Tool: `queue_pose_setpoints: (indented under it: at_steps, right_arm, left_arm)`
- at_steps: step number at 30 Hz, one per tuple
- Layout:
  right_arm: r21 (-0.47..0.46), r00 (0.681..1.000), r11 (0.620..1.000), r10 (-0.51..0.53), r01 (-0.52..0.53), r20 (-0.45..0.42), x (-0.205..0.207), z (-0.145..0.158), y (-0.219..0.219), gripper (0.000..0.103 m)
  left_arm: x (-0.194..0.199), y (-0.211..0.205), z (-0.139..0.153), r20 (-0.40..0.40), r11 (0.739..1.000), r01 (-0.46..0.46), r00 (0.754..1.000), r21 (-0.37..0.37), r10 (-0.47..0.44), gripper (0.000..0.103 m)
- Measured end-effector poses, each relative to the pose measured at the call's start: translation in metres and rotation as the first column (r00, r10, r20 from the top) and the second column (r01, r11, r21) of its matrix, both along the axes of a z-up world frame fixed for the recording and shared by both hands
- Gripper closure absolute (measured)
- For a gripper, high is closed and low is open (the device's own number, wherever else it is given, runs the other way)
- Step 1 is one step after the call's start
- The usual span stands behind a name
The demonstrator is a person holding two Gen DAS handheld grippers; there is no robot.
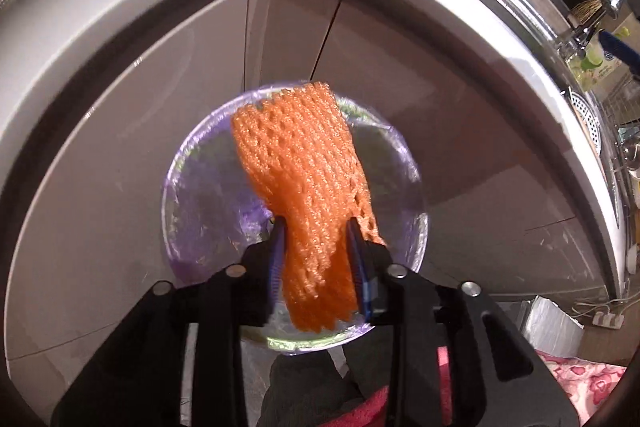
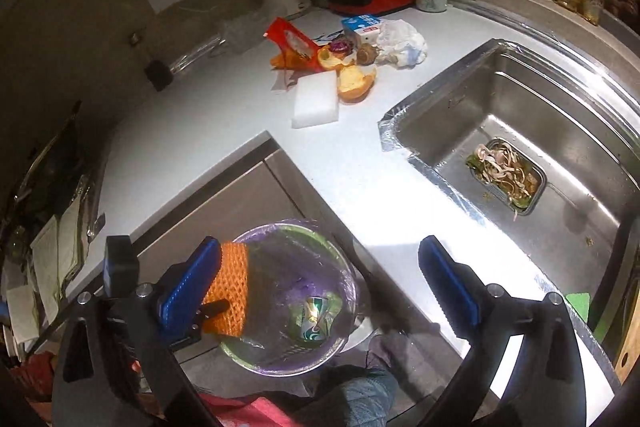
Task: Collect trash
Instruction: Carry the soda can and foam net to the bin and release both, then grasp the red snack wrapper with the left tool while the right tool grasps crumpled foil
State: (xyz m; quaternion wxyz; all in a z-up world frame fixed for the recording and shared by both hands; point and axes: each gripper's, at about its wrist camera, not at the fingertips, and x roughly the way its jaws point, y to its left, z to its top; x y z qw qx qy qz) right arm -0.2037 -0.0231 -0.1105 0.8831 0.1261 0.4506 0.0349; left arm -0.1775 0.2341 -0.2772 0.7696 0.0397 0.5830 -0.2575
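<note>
The left gripper (image 1: 316, 247) pinches an orange foam net (image 1: 304, 183) above the bag-lined trash bin (image 2: 256, 357) by the cabinets. Only the right wrist view shows into the bin, where what looks like a crushed can (image 2: 314, 319) lies. The right gripper (image 2: 320, 287) hangs spread. Farther off, food scraps (image 2: 504, 169) fill the sink (image 2: 460, 107) strainer; peels and wrappers (image 2: 340, 59) crowd the worktop's (image 2: 224, 131) back corner.

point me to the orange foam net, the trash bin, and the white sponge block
orange foam net (image 1: 304, 179), left wrist view, middle of the mesh.
trash bin (image 2: 344, 267), right wrist view, liner-covered rim.
white sponge block (image 2: 316, 99), right wrist view, top face.
</note>
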Motion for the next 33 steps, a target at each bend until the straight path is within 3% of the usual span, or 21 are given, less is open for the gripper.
queue_pose_setpoints:
  at_steps: [3,8,16,23,28,33]
  right_arm:
    - [0.014,0.999,0.999,-0.029,0.029,-0.016,-0.001,-0.004,-0.002,0.005]
    - [0.022,0.998,0.998,-0.063,0.064,-0.025,0.000,-0.005,-0.006,0.005]
    - [0.034,0.997,0.997,-0.076,0.075,0.019,0.004,0.013,-0.012,0.005]
    - [0.013,0.998,0.999,-0.048,0.048,0.047,0.017,0.024,-0.031,0.005]
    - [-0.020,0.998,1.000,-0.010,0.011,0.059,0.032,0.026,-0.052,0.004]
    - [-0.052,0.998,0.998,0.037,-0.034,0.050,0.055,0.018,-0.078,0.004]
  left_arm:
    - [0.001,0.004,-0.014,-0.018,1.000,-0.018,1.000,0.022,0.019,0.032]
    - [0.005,0.009,-0.005,0.008,0.999,-0.023,1.000,0.035,0.022,0.028]
    - [0.031,0.005,0.092,0.182,0.996,-0.035,0.982,-0.079,0.049,0.014]
    - [0.111,-0.033,0.165,0.308,0.988,-0.097,0.943,-0.118,0.129,0.012]
    - [0.192,-0.067,0.178,0.286,0.970,-0.205,0.929,-0.126,0.234,0.012]
    - [0.247,-0.099,0.167,0.292,0.958,-0.282,0.913,-0.055,0.286,0.012]
